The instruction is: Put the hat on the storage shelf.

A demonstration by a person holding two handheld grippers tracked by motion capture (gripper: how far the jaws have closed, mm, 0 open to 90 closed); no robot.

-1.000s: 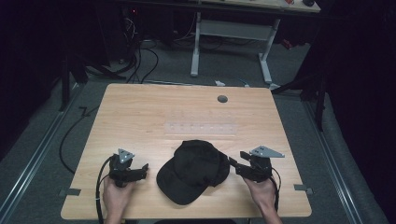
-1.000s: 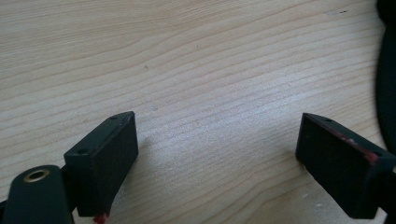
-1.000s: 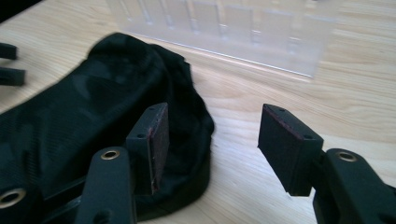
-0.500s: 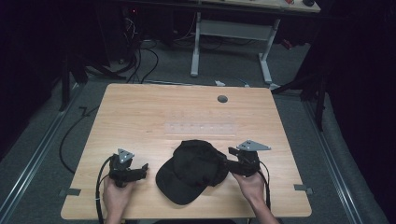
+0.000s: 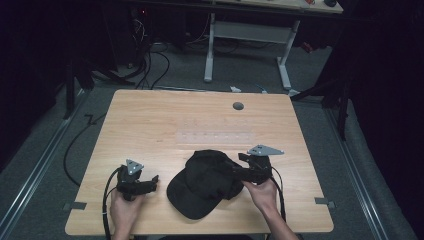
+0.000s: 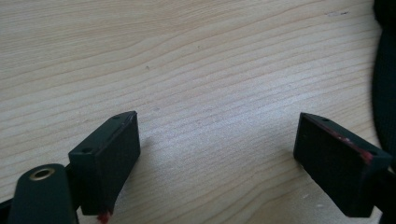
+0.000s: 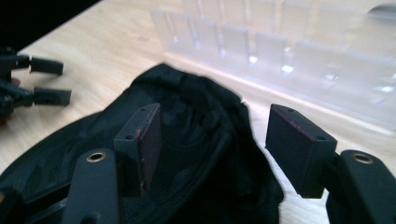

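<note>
A black cap lies upside down near the table's front edge, brim toward the person. My right gripper is at the cap's right rim. In the right gripper view it stands open astride the rim of the cap, one jaw inside the crown and the other outside. My left gripper rests on the wood to the left of the cap, apart from it. It is open over bare wood, and the cap's edge shows at the far right of its view.
A clear plastic rack with several slots lies flat just beyond the cap, also seen as the clear rack. A grey cable grommet sits at the table's back. The wooden table has bare room at left and back.
My right gripper has moved left from beside the cap onto its right rim, its jaws now straddling the edge. The left gripper and the cap have stayed put.
</note>
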